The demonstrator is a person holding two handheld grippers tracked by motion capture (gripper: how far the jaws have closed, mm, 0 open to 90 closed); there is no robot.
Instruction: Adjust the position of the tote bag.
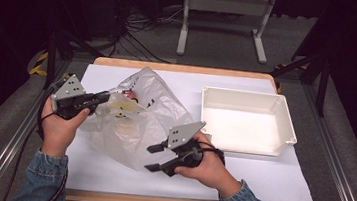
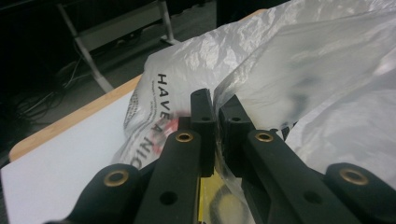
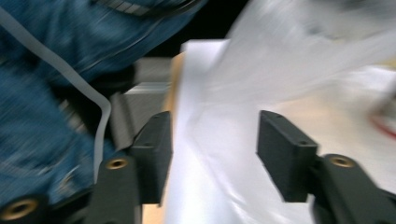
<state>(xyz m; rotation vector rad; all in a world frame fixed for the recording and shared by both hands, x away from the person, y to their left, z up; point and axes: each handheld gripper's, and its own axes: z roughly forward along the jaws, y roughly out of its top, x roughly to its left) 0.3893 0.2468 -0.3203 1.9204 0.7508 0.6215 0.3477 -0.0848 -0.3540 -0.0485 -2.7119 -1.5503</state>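
A crumpled translucent plastic bag (image 1: 138,126) with black lettering lies on the white sheet at the table's middle left. Something yellow (image 1: 124,107) and a bit of red show through it. My left gripper (image 1: 109,95) is at the bag's upper left edge. In the left gripper view, the left gripper (image 2: 216,105) is shut, pinching a fold of the bag (image 2: 303,84). My right gripper (image 1: 149,158) points left at the bag's near right edge with its jaws apart. In the blurred right gripper view, the right gripper (image 3: 214,135) stands open over pale film (image 3: 289,60), the pads not pressing it.
An empty white tray (image 1: 285,119) stands on the right half of the white sheet (image 1: 269,175). The wooden table edge (image 1: 184,69) runs along the back. Beyond it are a white frame's legs (image 1: 183,35) and cables on the floor. A denim sleeve (image 3: 56,70) is close to the right gripper.
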